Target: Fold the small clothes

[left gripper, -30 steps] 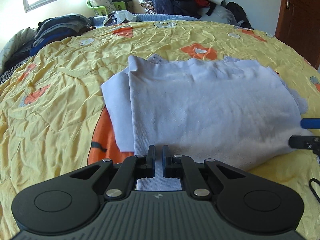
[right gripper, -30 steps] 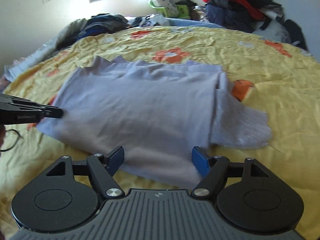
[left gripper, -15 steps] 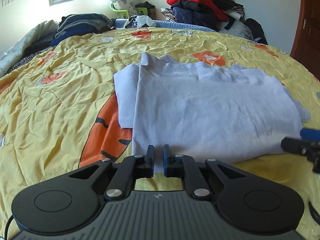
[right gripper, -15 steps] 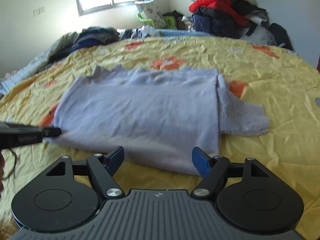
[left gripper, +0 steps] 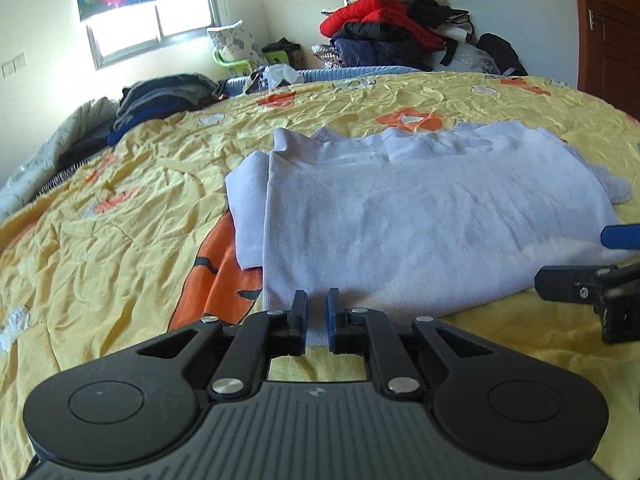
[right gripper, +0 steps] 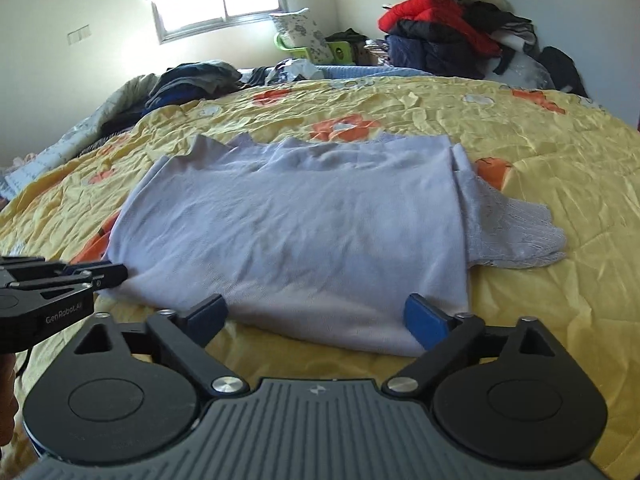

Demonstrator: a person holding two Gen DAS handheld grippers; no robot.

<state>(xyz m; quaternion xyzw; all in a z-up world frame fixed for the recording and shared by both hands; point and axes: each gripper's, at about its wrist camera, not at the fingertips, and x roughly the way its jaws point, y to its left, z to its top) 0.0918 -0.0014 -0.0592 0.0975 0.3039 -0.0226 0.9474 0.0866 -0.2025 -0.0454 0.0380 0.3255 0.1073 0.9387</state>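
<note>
The left claw [left gripper: 317, 312] is pressed together, pinching the near hem of the pale lilac garment [left gripper: 420, 216], a strip of cloth running back between its pads. The garment lies folded and flat on the yellow bedspread [left gripper: 120, 240] straight ahead of that claw, stretching away from it, with a folded-under layer peeking out along the left side of the cloth, over an orange print. Over to the right of the left claw, the right claw comes in at the garment's near right corner, one blue pad above the cloth edge and a black finger below on the bedspread. From the right claw's [right gripper: 316, 316] own camera the jaws are opening, spread wide, and the garment's near edge sits between the two blue pads without either pressing on it. A lacy sleeve [right gripper: 516, 236] pokes out ahead and to the right of this claw, lying flat on the bedspread. Left of it, the left claw's tips meet the cloth's near left corner. Far beyond both claws, a heap of red and dark clothes [right gripper: 444, 28] rises against the wall.
</note>
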